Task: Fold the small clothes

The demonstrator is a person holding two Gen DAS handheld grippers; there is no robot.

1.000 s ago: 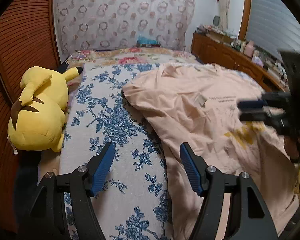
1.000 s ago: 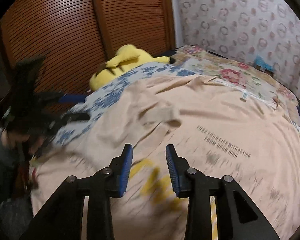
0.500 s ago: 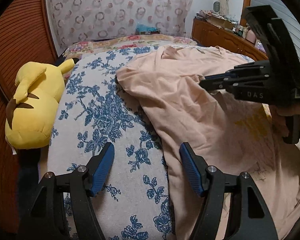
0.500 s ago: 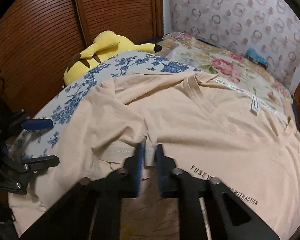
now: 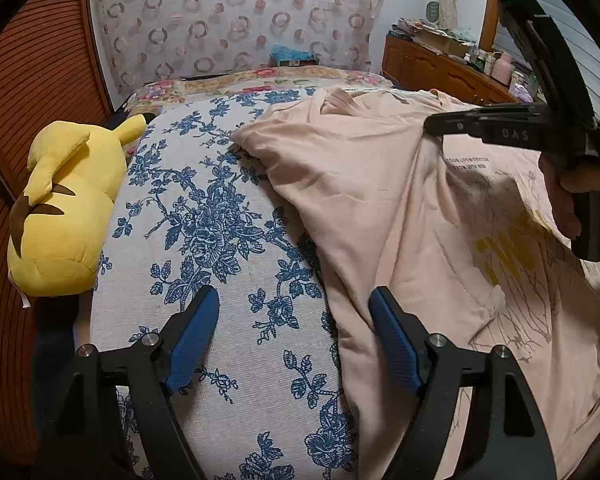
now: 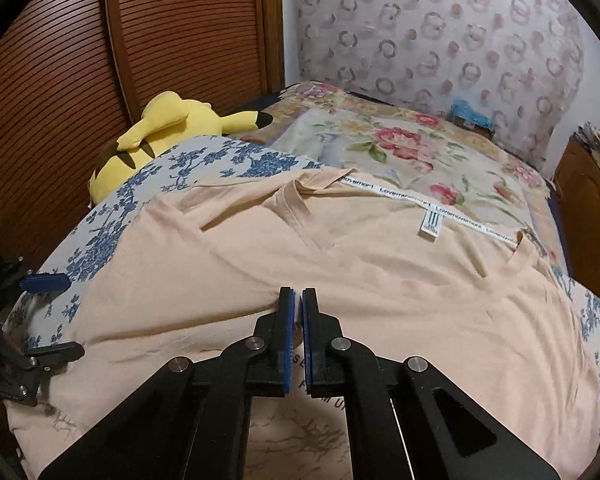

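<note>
— At the bottom centre of the right wrist view, what are the right tongs (image 6: 299, 312) doing?

— Clenched on a pinched fold of the peach T-shirt (image 6: 228, 264), cloth caught between the blue pads.

— And the left tongs (image 5: 294, 338)?

— Released, spread wide at the bottom of the left wrist view, nothing between them — their jaws have just been opening. One pad hangs over the blue-flowered bedspread (image 5: 204, 216), the other at the shirt's edge.

— Where does the shirt lie?

— Spread on the bed, filling the right half of the left view, collar toward the top.

— Anything else?

— A yellow plush toy (image 5: 66, 204) at the left edge, well apart from the shirt.
</note>
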